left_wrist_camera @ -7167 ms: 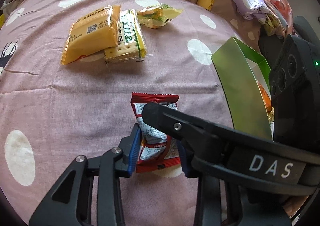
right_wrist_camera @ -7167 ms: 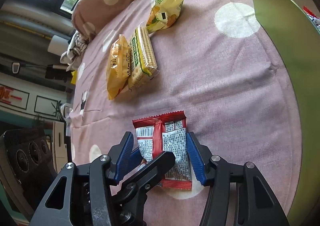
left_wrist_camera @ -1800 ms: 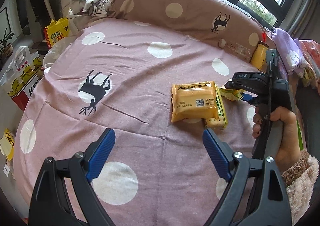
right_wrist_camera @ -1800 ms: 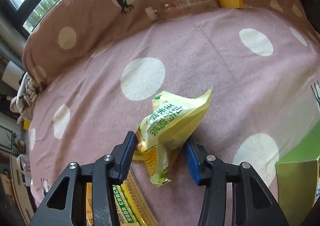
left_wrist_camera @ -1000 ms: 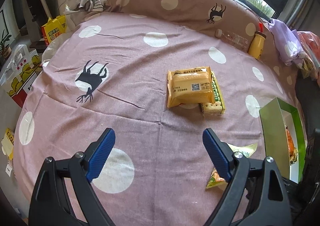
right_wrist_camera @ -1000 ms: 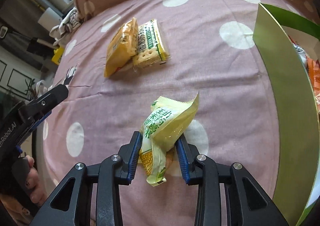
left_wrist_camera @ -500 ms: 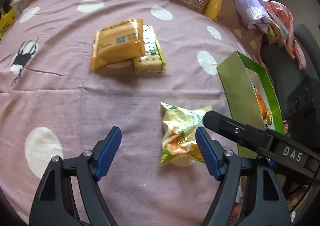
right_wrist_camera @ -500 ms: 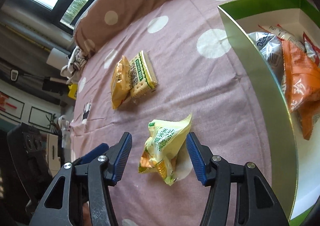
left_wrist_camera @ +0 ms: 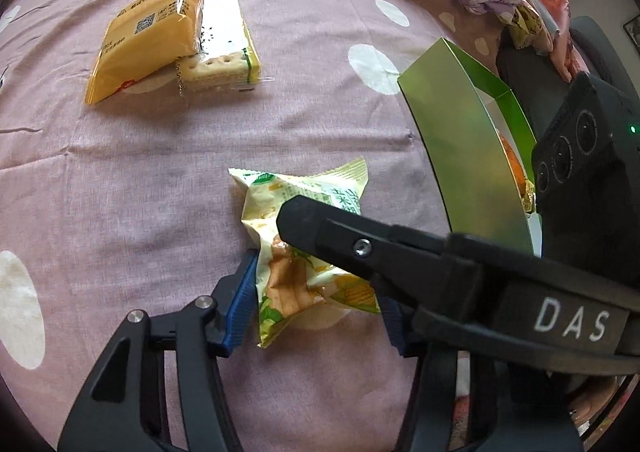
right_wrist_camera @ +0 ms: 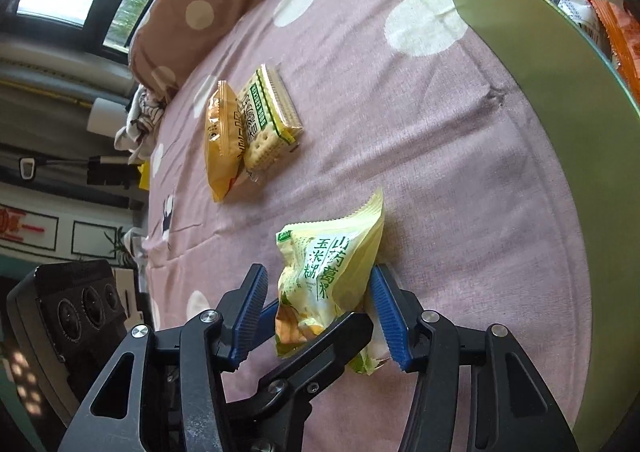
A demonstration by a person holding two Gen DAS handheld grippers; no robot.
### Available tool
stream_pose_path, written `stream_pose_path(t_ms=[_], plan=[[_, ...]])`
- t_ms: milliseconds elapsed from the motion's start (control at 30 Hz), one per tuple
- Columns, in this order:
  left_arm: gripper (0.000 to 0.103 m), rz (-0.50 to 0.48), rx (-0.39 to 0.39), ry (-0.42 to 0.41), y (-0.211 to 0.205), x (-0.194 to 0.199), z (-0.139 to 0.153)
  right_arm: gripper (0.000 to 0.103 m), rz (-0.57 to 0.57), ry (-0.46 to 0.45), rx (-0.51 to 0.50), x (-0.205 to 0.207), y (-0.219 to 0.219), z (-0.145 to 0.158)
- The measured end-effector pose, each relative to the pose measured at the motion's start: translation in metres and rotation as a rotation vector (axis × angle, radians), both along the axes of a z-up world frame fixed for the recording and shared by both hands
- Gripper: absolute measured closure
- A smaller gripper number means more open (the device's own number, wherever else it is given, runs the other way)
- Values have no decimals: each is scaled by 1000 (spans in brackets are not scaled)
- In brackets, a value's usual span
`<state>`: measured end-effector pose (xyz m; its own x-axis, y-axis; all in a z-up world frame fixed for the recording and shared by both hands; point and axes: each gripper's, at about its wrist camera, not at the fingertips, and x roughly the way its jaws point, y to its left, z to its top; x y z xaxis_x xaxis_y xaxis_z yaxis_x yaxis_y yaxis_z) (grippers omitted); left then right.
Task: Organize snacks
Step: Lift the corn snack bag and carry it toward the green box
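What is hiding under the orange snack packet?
The orange snack packet lies partly on a green-and-white cracker pack, covering one long edge of it. Both rest on the pink dotted bedsheet. Anything else beneath the packet is covered.

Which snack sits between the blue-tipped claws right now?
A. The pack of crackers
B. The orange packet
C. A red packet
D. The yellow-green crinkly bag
D. The yellow-green crinkly bag lies on the pink bedspread between the closing jaws of both the left gripper and the right gripper, while the orange packet and the pack of crackers lie farther off, untouched.
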<state>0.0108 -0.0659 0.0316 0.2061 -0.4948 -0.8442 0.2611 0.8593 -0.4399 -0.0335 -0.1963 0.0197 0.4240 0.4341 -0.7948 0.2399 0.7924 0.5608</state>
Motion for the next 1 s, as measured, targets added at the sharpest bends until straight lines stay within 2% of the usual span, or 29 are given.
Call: stream_pose_path(t_ms=[133, 267, 400, 633, 767, 1000], plan=[[60, -12, -11, -25, -2, -3, 5, 52, -3, -4, -23, -2, 2, 1], [62, -15, -21, -99, -6, -9, 21, 52, -2, -59, -46, -7, 2, 17], [62, -29, -17, -228, -12, -20, 45, 52, -8, -166, -73, -17, 3, 42], [63, -35, -87, -415, -17, -36, 77, 52, -57, -368, -145, -43, 3, 89], [63, -26, -97, -457, -17, -37, 83, 52, -63, -427, -156, -50, 3, 100], [63, -20, -100, -500, -15, -42, 90, 52, -59, -471, -153, -51, 7, 104]])
